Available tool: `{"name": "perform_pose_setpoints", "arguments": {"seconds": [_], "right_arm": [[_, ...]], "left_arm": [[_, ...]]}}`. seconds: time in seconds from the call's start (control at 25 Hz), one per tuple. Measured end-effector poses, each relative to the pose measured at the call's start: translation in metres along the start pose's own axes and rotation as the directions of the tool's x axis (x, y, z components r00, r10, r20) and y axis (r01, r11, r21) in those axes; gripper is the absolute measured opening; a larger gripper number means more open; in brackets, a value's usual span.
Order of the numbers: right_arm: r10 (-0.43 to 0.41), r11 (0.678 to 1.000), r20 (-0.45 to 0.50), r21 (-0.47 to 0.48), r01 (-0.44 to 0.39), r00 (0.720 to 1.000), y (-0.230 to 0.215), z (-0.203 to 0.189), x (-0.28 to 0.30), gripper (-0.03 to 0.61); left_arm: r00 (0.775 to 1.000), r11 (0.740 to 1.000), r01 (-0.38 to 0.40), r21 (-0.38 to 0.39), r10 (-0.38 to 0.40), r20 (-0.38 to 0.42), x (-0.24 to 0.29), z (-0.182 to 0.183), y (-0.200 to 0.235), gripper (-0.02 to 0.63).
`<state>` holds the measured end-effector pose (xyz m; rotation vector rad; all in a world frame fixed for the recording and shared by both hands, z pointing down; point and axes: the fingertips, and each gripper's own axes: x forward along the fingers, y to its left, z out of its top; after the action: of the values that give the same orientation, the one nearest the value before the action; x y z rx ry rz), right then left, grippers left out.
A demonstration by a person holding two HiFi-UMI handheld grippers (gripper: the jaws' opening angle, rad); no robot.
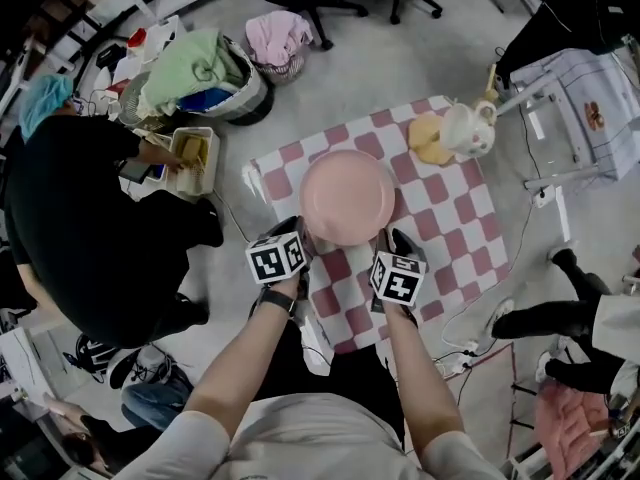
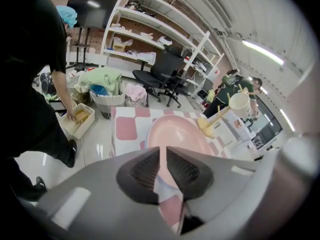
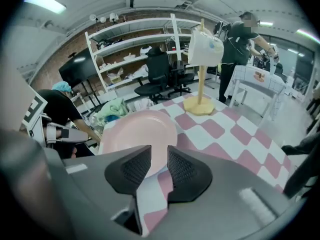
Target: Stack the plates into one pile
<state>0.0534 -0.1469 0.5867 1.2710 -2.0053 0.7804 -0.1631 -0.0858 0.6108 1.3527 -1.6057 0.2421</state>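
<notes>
So the pink plate (image 1: pixel 347 196) sits mid-table, a bit toward the far side. The left gripper (image 2: pixel 163 161) is clamped on its near rim, with the pink edge running right between the pads. The right gripper (image 3: pixel 159 166) has its jaws apart with nothing pinched, and the rim is just ahead of the gap. My guess is the left one is doing the holding or steadying while the right is free. From above it looks like one disc, and I can't tell if there are more plates under it. The surface is a pink-and-white checked tablecloth (image 1: pixel 450 218), with a yellow-based stand (image 1: pixel 432 140) holding a white cup at the far right. The room's a cluttered workshop: a laundry basket (image 1: pixel 200 73) far left, a person in black (image 1: pixel 70 218) crouched by a tray, and shelves (image 2: pixel 150 39) beyond.
</notes>
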Motion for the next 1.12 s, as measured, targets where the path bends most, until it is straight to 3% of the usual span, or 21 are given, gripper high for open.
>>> {"name": "perform_pose_setpoints", "arguments": {"seconds": [0.24,0.6,0.88,1.12], "right_arm": [[0.044,0.998,0.147,0.032,-0.049,0.988,0.034,0.039,-0.055,0.029],[0.113,0.991,0.301,0.028,-0.127,0.947,0.101,0.069,-0.145,0.011],[0.167,0.982,0.431,0.011,-0.191,0.887,0.148,0.099,-0.209,0.01],[0.22,0.97,0.547,-0.037,-0.24,0.808,0.186,0.133,-0.266,0.009]], "left_arm": [[0.985,0.982,0.146,0.119,-0.156,0.076,-0.049,0.031,-0.042,0.024],[0.942,0.931,0.257,0.26,-0.301,0.146,-0.149,0.06,-0.073,0.008],[0.896,0.873,0.304,0.38,-0.398,0.196,-0.223,0.075,-0.089,0.006],[0.831,0.825,0.316,0.468,-0.479,0.283,-0.291,0.109,-0.102,0.008]]}}
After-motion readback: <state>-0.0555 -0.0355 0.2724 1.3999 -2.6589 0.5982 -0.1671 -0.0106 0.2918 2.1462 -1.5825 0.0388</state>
